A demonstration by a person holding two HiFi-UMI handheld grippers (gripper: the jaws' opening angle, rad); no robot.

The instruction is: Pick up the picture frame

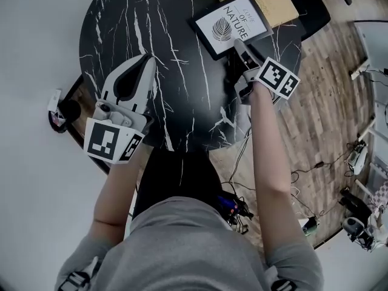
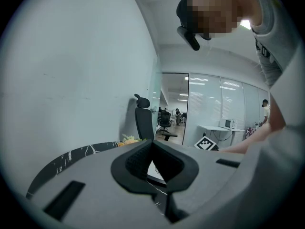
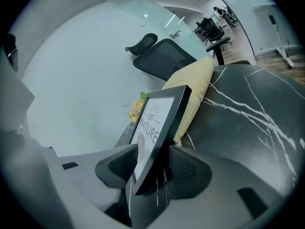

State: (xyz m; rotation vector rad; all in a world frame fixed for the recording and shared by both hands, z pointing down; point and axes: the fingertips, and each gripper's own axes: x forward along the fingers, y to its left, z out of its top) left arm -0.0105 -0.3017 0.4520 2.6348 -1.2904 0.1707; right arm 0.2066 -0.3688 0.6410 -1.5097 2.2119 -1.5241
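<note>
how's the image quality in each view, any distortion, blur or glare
Head view: sharp, evenly lit, no glare on the picture frame. Left gripper view: heavy fisheye, dark corners, bright ceiling lights in the background. Right gripper view: same fisheye and dark corners; the frame's lettering is readable, the near fingers look slightly soft.

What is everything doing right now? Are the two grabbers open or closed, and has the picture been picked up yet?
Picture frame, on the black table, print side showing, not lifted yet, near edge between the right gripper's jaws.
Right gripper, open, one jaw on each side of the frame's edge, not squeezing it.
Left gripper, shut, holding nothing, apart from the frame.
</note>
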